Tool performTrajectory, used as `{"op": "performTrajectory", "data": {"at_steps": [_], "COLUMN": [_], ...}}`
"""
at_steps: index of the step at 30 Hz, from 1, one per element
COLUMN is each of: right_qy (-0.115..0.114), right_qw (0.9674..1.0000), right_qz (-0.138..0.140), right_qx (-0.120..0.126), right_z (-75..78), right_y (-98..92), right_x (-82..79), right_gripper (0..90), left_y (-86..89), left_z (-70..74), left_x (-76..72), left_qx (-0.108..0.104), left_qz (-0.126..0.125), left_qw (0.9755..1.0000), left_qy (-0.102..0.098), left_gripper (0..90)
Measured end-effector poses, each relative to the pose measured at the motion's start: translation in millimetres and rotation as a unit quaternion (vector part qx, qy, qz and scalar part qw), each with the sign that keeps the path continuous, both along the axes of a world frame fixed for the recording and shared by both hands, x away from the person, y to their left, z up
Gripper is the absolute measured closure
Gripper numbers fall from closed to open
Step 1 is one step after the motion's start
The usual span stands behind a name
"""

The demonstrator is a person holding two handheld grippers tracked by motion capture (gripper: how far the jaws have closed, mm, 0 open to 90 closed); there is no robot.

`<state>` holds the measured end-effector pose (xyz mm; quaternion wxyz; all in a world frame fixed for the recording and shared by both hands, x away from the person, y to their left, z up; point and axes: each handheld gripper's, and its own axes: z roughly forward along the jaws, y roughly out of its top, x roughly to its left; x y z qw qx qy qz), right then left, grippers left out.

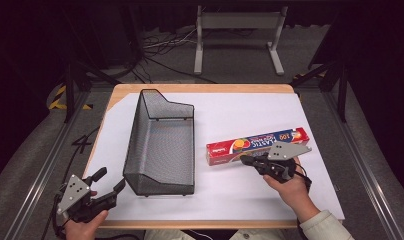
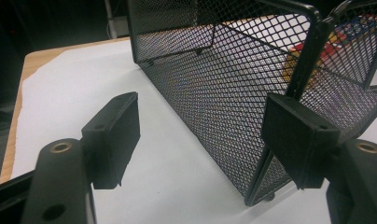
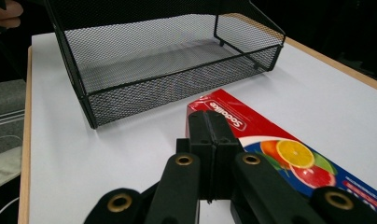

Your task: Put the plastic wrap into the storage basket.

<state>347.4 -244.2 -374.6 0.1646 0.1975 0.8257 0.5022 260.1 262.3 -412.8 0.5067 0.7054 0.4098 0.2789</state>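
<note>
Nearest the camera, at seven o'clock on the table, the left gripper point(image 1: 109, 186) spreads its matte black jaws wide, the right-hand pad just beside the wire corner post of the black mesh basket point(image 2: 233, 70). At four o'clock the right gripper point(image 3: 208, 140) has its blocky jaws pressed flat together, empty, their tips over the glossy red end of the long cardboard wrap box point(image 1: 257, 145) printed with citrus slices. Both things lie on a smooth white sheet point(image 1: 240, 112) over the wooden table point(image 1: 200, 88).
</note>
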Motion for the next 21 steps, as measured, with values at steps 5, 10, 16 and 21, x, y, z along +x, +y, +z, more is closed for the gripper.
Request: {"op": "performTrajectory", "data": {"at_steps": [5, 10, 16, 21], "right_qy": [0.005, 0.021, 0.041, 0.054], "right_qw": [0.9999, 0.9996, 0.9985, 0.9973], "right_qz": [0.015, 0.018, 0.018, 0.013], "right_qx": [0.003, -0.01, -0.032, -0.048], "right_z": [-6.5, -23.5, -40.4, -51.5], "right_y": [14.8, 29.2, 41.3, 47.9], "right_x": [9.3, 22.8, 33.5, 42.0], "right_gripper": [90.0, 90.0, 90.0, 90.0], "left_y": [1.0, 0.1, 0.4, 0.7], "left_z": [0.0, -0.1, -0.4, -0.4], "left_x": [0.0, 0.2, 0.9, 0.9], "left_qx": [-0.001, 0.0, 0.001, 0.0], "left_qz": [0.001, 0.0, 0.008, 0.008], "left_qw": [1.0, 1.0, 1.0, 1.0], "left_qy": [0.0, 0.0, 0.001, 0.001], "left_gripper": [28.8, 28.8, 29.0, 28.9]}}
